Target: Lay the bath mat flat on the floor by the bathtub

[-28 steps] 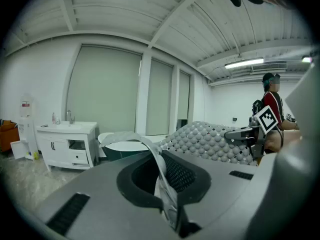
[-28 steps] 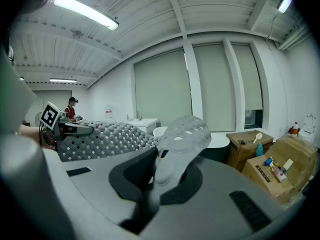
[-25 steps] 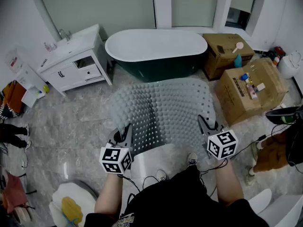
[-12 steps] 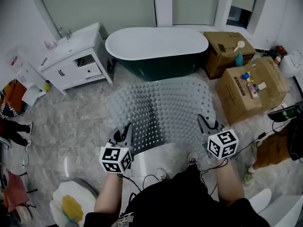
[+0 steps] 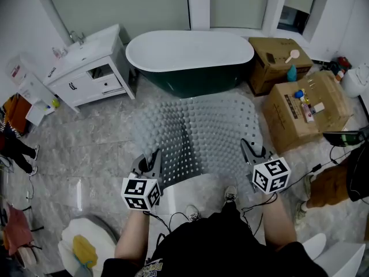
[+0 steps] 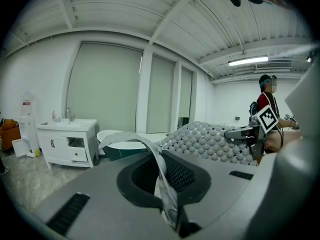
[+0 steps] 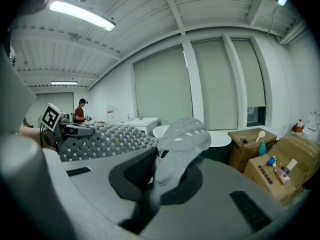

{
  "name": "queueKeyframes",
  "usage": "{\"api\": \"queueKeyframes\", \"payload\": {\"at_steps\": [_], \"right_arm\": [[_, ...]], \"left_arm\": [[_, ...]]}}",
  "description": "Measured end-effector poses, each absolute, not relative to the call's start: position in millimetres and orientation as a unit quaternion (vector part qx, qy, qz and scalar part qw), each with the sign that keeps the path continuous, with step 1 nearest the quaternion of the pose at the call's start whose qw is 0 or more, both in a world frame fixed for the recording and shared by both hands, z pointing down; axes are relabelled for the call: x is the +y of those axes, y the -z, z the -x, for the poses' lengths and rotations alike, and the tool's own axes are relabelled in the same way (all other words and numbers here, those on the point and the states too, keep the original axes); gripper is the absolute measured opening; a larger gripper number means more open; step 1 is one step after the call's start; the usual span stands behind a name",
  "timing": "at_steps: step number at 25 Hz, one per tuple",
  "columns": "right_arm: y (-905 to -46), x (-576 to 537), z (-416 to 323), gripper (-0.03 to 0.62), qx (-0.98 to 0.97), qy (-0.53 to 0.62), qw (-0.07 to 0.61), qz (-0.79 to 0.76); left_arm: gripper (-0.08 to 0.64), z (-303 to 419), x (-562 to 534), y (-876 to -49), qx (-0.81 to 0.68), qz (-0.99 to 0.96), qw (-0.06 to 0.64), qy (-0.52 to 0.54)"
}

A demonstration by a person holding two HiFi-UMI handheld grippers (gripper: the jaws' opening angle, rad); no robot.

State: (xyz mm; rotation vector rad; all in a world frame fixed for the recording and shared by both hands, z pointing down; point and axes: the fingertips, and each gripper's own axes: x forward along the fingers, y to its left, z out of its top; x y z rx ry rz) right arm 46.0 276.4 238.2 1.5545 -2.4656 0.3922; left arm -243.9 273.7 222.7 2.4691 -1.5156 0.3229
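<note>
Vs. a sec. ago little is altered. The bath mat (image 5: 196, 134) has been carried a short way toward the bathtub (image 5: 190, 62), and its far edge is now seen near the tub's dark base. The grip has not been changed. The left gripper (image 5: 151, 164) is kept clamped on the mat's near-left corner and the right gripper (image 5: 249, 150) on the near-right corner. In each gripper view a fold of mat is seen pinched tight btw. the jaws.

For the task it is judged that the carry is nearly done but the laying is not begun. The mat is held up over the floor (image 5: 92, 149), in front of the tub's long side, btw. the white vanity (image 5: 86, 62) at the left and the cardboard boxes (image 5: 305, 108) at the right. Lowering and spreading are judged to be left.

The mat is grey, soft and limp. Its upper face is covered w/ round nubs, and rows of small holes are seen near the middle. It is bowed upward like a hump, w/ a dark crease sagging down the centre. The near edge droops btw. the grippers and a paler, smoother strip is shown there. No part can be confirmed as touching the floor.
</note>
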Motion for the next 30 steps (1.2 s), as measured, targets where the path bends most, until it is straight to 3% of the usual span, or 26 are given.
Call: {"api": "queueKeyframes", "payload": {"at_steps": [30], "right_arm": [[-264, 167, -203, 0.029, -0.858, -0.152, 0.116, -0.476]], "left_arm": [[0.029, 82, 191, -249, -0.559, -0.809, 0.14, -0.11]]}}
